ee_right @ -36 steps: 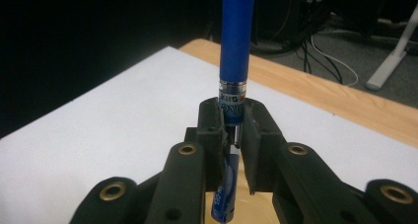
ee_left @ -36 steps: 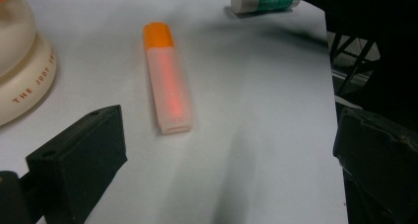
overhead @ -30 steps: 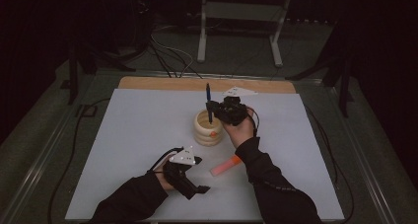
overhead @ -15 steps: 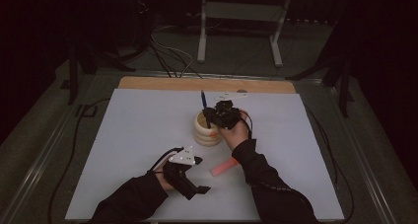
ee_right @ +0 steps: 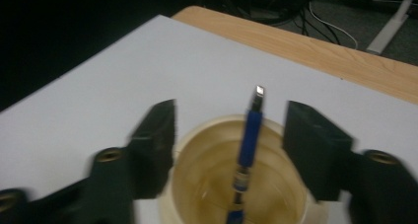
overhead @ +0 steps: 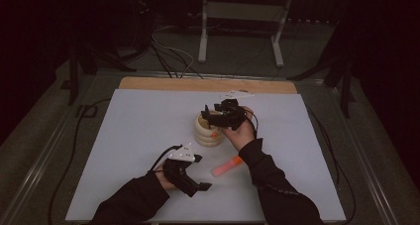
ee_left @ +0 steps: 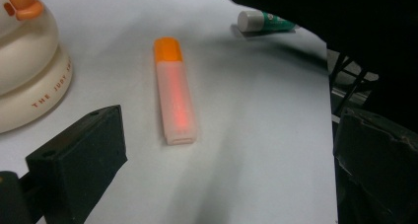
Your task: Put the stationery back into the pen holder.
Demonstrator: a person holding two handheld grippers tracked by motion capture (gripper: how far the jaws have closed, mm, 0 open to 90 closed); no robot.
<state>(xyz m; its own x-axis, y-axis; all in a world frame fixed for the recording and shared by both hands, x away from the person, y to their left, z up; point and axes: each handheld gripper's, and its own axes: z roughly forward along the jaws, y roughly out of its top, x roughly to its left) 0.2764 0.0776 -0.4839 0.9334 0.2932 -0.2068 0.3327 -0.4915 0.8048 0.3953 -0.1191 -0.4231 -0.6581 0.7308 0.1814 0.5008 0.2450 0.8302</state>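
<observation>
A cream ringed holder (overhead: pixel 207 135) stands mid-table, with its mouth (ee_right: pixel 207 184) right under my right gripper (overhead: pixel 212 117). That gripper (ee_right: pixel 231 121) has just been opening its jaws. They now stand wide apart on either side of a blue pen (ee_right: pixel 249 135), which stands in the holder and touches neither jaw. An orange highlighter (overhead: pixel 227 166) lies flat on the white mat, in front of my left gripper (overhead: pixel 202 172). In the left gripper view the highlighter (ee_left: pixel 175 93) lies beyond the jaws of that open, empty gripper (ee_left: pixel 222 155), and the holder (ee_left: pixel 29 71) stands at the left.
A green and white tube (ee_left: pixel 266 21) lies farther off on the mat. The white mat (overhead: pixel 148 136) covers a wooden table whose edge (overhead: pixel 198 84) shows at the back. Cables run along the table's left side, and a metal stand (overhead: pixel 237 31) is behind it.
The pen that stuck up out of my right gripper's shut jaws has dropped into the holder, and those jaws have opened. The left gripper has stayed still.
</observation>
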